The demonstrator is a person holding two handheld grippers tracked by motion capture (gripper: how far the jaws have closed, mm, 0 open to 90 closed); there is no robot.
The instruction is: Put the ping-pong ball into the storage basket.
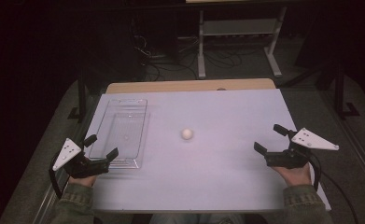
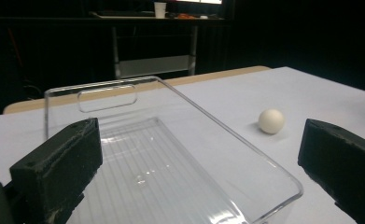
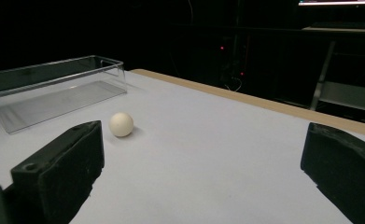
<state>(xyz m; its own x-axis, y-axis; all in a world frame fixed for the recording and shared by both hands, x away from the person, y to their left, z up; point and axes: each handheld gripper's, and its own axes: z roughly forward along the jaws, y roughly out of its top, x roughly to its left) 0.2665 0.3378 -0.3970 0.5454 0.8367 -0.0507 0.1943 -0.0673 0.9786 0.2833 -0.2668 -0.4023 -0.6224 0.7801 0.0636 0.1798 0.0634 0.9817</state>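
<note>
The high view took in the whole table [image 1: 227, 186], while the left gripper view showed a cup [image 2: 160, 9] on a far shelf. The left gripper [image 1: 99, 148] sat at the left edge beside the clear tray [image 1: 119, 133], the right gripper [image 1: 270, 138] near the right edge, both with jaws spread wide and empty. The white ball [image 1: 186, 134] lay mid-table, with open surface all around it

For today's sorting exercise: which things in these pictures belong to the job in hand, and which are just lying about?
Belong to the job:
white ball
clear tray
left gripper, open
right gripper, open

Just lying about:
metal rack behind the table
cables on the floor
paper cup on the far bench
</note>
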